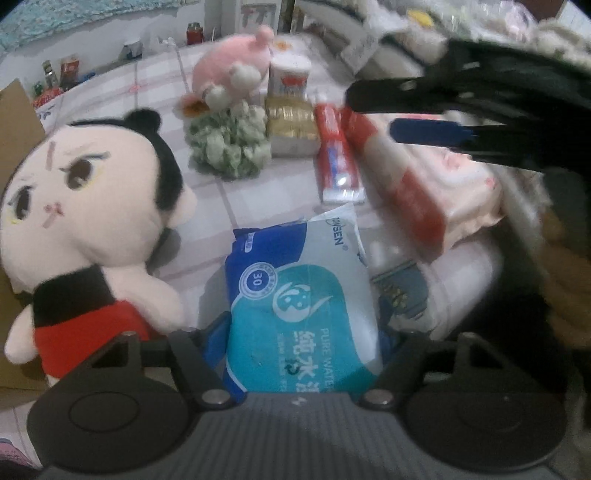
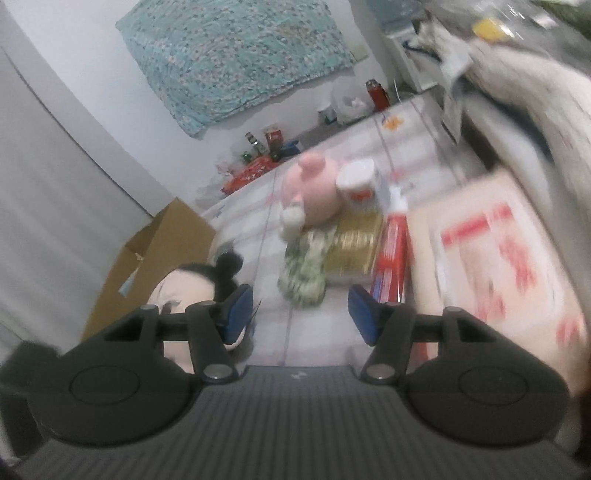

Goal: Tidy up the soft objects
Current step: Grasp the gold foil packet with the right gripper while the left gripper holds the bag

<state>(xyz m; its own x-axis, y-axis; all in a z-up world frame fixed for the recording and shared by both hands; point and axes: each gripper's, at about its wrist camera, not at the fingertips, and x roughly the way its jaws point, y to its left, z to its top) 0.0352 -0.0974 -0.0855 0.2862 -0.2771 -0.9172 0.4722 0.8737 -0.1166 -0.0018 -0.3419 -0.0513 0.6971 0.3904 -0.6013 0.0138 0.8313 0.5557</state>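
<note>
My left gripper (image 1: 301,332) is shut on a blue and teal wet-wipes pack (image 1: 295,295), held between its blue pads low in the left wrist view. A big-headed doll with black hair and a red top (image 1: 85,229) lies to its left; it also shows in the right wrist view (image 2: 195,284). A pink plush (image 1: 232,70) sits on a green fluffy bundle (image 1: 229,144) further back; both show in the right wrist view as the plush (image 2: 314,192) and the bundle (image 2: 304,269). My right gripper (image 2: 301,314) is open and empty above the table; it shows in the left wrist view (image 1: 424,110), above a red and white tissue pack (image 1: 424,184).
A red toothpaste box (image 1: 336,155), a gold box (image 1: 291,125) and a white tub (image 1: 290,74) stand mid-table. A cardboard box (image 2: 147,266) is at the left edge. Bottles and cans (image 2: 266,144) line the far wall. Cluttered bags fill the right side (image 1: 480,29).
</note>
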